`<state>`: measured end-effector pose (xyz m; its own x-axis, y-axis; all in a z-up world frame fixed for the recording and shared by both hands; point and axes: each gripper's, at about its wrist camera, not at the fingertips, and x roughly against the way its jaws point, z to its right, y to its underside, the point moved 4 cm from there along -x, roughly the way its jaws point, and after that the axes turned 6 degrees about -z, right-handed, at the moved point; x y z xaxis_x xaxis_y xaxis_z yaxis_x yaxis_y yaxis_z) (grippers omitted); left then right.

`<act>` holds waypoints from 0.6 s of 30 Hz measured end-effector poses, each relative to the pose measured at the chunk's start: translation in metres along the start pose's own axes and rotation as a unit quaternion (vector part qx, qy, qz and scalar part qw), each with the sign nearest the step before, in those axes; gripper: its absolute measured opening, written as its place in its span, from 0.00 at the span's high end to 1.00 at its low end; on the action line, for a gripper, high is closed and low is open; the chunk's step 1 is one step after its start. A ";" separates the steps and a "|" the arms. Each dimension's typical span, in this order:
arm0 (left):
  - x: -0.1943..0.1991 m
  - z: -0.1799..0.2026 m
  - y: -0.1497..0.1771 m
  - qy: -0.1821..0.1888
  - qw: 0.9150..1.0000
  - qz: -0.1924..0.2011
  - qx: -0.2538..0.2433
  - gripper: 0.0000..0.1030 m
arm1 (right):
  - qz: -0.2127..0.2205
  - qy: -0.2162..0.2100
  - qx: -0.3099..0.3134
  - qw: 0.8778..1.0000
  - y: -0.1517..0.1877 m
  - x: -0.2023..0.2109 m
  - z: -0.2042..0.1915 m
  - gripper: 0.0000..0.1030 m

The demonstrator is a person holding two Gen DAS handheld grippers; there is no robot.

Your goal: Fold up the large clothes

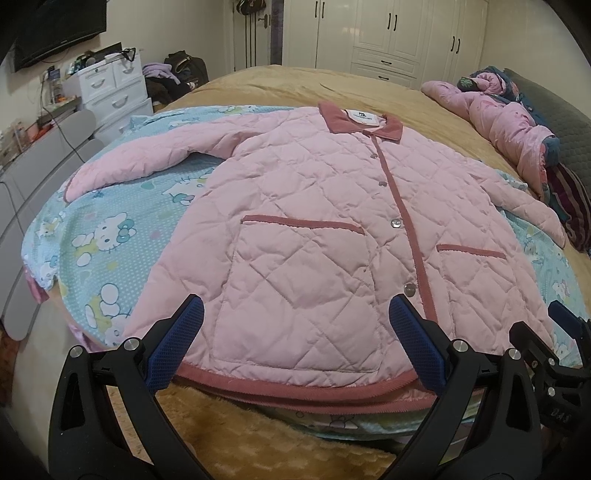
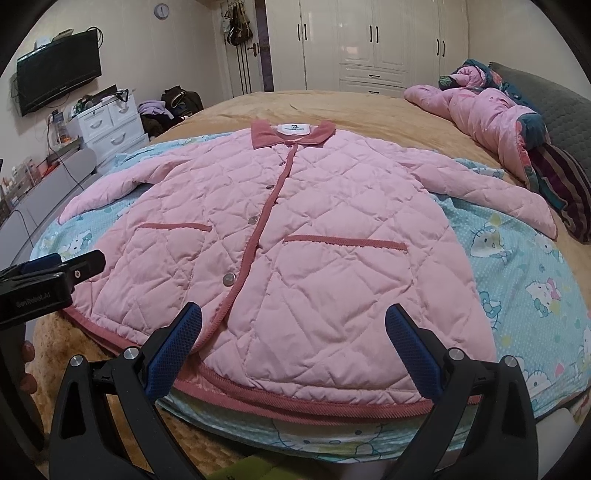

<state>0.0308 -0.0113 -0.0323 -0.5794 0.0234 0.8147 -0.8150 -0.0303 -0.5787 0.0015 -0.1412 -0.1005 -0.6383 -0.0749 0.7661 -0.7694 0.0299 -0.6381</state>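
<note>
On the bed (image 1: 332, 85), over a cartoon sheet (image 1: 110, 236), the pink quilted jacket (image 1: 314, 206) lies flat, buttoned, sleeves out. We judge folding has not begun; we would take a sleeve (image 1: 147, 155) near the cuff and carry it across the chest, keeping the hem (image 2: 303, 395) square. Our left tongs (image 1: 295, 343) and right tongs (image 2: 293, 343) hover apart, empty, by the hem. The jacket's underside is hidden, and its collar label (image 2: 293, 129) is unreadable.

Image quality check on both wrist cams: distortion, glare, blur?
Left wrist: heavy fisheye bowing, dark corners, jacket sharp, wardrobe doors show soft glare. Right wrist: same bowing and vignette, even indoor light, jacket sharp, no motion blur, buttons glint slightly.
</note>
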 end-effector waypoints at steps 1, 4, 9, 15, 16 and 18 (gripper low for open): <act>-0.002 0.001 -0.001 0.000 1.000 -0.001 0.000 0.09 | -0.001 0.000 0.002 1.000 -0.002 -0.001 0.000 0.04; -0.007 0.005 -0.007 0.001 1.000 -0.004 0.002 0.09 | -0.003 0.001 0.001 1.000 -0.007 -0.006 0.000 0.04; -0.015 0.014 -0.022 0.004 1.000 -0.004 0.001 0.09 | -0.005 0.004 -0.010 1.000 -0.019 -0.016 0.007 0.04; -0.029 0.028 -0.040 0.008 1.000 -0.011 -0.004 0.09 | -0.012 0.012 -0.020 1.000 -0.033 -0.032 0.021 0.04; -0.032 0.031 -0.044 0.008 1.000 -0.012 -0.005 0.09 | -0.011 0.013 -0.021 1.000 -0.036 -0.033 0.023 0.04; -0.038 0.036 -0.051 0.009 1.000 -0.014 -0.007 0.09 | -0.009 0.013 -0.024 1.000 -0.043 -0.037 0.028 0.04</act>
<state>0.0945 -0.0465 -0.0326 -0.5565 0.0417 0.8298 -0.8308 -0.0154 -0.5564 0.0586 -0.1679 -0.1040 -0.6239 -0.0491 0.7799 -0.7809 0.0764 -0.6199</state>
